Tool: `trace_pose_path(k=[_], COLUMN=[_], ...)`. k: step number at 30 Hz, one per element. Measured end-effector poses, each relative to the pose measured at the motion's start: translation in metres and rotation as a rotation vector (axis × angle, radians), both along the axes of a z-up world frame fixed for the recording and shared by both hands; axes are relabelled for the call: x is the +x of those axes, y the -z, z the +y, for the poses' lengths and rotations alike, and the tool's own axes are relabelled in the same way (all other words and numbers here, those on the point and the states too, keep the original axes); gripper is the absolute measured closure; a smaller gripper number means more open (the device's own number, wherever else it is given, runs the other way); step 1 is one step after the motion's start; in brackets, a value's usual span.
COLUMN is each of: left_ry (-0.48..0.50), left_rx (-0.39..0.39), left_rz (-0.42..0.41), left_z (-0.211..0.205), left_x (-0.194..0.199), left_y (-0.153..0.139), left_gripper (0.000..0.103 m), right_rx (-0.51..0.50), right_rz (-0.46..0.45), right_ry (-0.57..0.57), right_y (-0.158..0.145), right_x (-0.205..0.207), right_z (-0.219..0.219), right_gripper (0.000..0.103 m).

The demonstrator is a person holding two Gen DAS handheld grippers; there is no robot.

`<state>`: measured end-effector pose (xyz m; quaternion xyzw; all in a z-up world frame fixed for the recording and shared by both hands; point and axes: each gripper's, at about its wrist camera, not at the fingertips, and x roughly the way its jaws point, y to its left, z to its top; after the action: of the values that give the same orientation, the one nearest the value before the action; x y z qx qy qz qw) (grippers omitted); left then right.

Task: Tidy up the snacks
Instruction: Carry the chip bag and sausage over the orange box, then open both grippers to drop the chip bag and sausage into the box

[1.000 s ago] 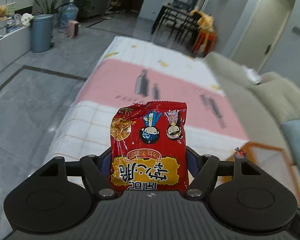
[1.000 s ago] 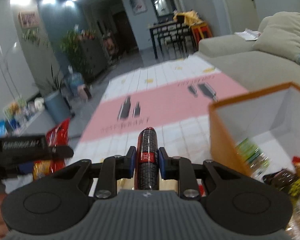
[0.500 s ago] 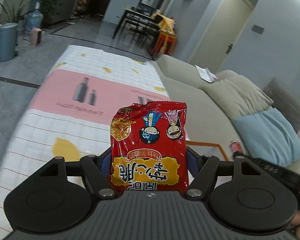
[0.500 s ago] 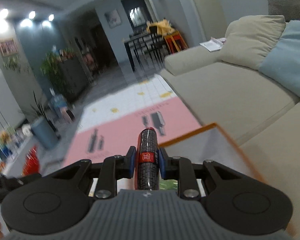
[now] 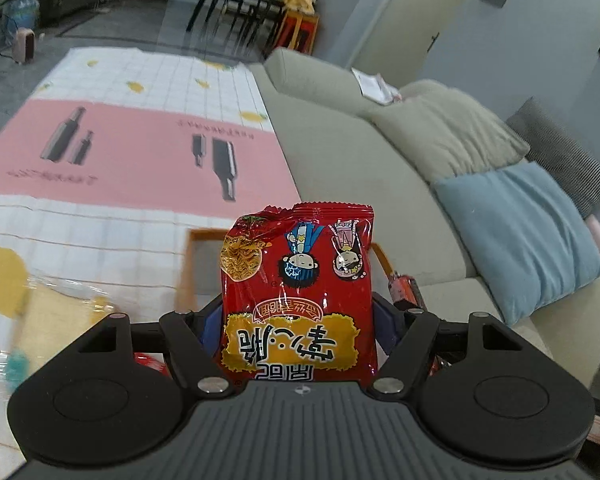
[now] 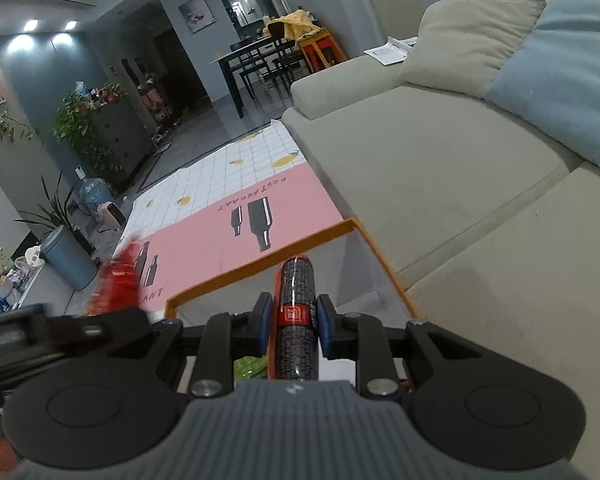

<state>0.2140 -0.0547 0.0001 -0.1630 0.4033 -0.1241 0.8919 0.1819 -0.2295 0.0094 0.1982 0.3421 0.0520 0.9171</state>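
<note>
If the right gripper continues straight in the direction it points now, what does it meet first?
Probably the orange-rimmed box: the right gripper, shut on the sausage stick, points down toward its open inside. Depth is uncertain.

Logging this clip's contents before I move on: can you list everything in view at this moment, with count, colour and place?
Noodle snack packet: one, red and yellow, clamped in left gripper.
Sausage stick: one, red and black, clamped in right gripper.
Box: one, orange-rimmed, white inside, below both grippers beside the sofa.
Tablecloth: one, pink and white check, under the box.
Sofa: one, beige, right side.
Cushions: one blue, one beige, on sofa.
Bin: one, blue-grey, far left floor.
Left gripper: black.
Right gripper: black.
</note>
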Motion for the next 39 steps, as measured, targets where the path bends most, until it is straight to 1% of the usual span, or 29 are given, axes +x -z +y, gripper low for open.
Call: trace_pose_path(k=[4,7,10,12,14,15,17,21,23,26,29,31,34,37,39], left_ry=[0.017,0.035,0.035,0.044,0.034,0.026,0.019,0.046,0.044,0.027,-0.005,-0.032,-0.053,-0.072,-0.087], left_rx=[0.069,0.076,0.057,0.056,0.083,0.1,0.14,0.221,0.23,0.21,0.199,0.202,0.207,0.197,0.22], left_rz=[0.033,0.073,0.127,0.135,0.143,0.145,0.118,0.061,0.047,0.024,-0.018,-0.04,-0.03,-0.054,-0.049], left_z=[-0.024,-0.038,-0.046,-0.052,-0.058,-0.061,-0.066,-0.07,-0.069,-0.059,-0.042,-0.03,-0.01,0.005,0.011], left_x=[0.014,0.025,0.034,0.038,0.04,0.042,0.042,0.034,0.029,0.022,0.009,0.002,-0.008,-0.017,-0.017], left_y=[0.019,0.035,0.049,0.056,0.06,0.061,0.061,0.055,0.051,0.039,0.024,0.016,0.006,0.0,-0.001], left_gripper=[0.021,0.021,0.021,0.021,0.014,0.014,0.011,0.01,0.01,0.01,0.01,0.01,0.01,0.01,0.01], right_rx=[0.01,0.059,0.087,0.103,0.126,0.135,0.135,0.137,0.123,0.1,0.07,0.03,-0.051,-0.1,-0.155], right_rz=[-0.014,-0.037,-0.045,-0.04,-0.034,-0.032,-0.029,-0.023,-0.02,-0.018,-0.009,0.0,0.021,0.04,0.053], right_ry=[0.01,0.043,0.062,0.076,0.092,0.092,0.08,0.086,0.08,0.071,0.053,0.041,0.03,0.002,-0.012], right_y=[0.0,-0.001,0.001,0.002,0.005,0.006,0.005,0.006,0.007,0.008,0.009,0.01,0.012,0.018,0.022], right_x=[0.003,0.005,0.007,0.009,0.009,0.01,0.011,0.01,0.011,0.013,0.015,0.016,0.018,0.024,0.028], right_z=[-0.016,-0.032,-0.041,-0.045,-0.048,-0.048,-0.05,-0.052,-0.052,-0.047,-0.039,-0.031,-0.016,-0.004,0.004], right_gripper=[0.082,0.082,0.082,0.082,0.082,0.082,0.082,0.082,0.082,0.082,0.082,0.082,0.082,0.081,0.081])
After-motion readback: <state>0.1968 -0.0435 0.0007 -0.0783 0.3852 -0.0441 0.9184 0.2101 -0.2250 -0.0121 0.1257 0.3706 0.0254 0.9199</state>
